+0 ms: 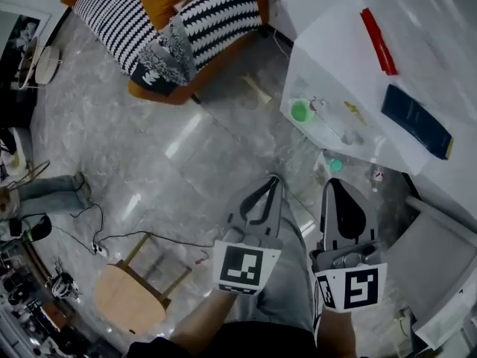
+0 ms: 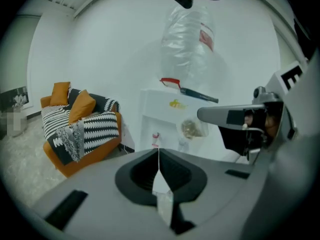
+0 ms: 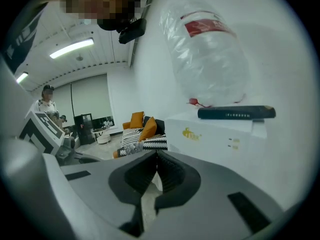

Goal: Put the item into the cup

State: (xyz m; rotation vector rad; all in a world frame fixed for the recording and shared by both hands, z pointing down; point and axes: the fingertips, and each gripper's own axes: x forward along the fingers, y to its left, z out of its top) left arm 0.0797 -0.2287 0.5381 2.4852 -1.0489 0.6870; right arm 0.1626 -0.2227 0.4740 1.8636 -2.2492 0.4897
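Observation:
A white table stands at the upper right of the head view. Near its front corner is a clear cup with green inside, with a small yellow item beside it. Further back lie a red item and a dark blue flat box. My left gripper and right gripper hang side by side over the floor, short of the table. Both are shut and hold nothing. The left gripper view and the right gripper view show the jaws meeting at the tips.
An orange sofa with striped cushions stands at the far left. A wooden stool and cables lie on the floor at the left. Small bottles sit under the table's corner. A large clear bottle rises above the table.

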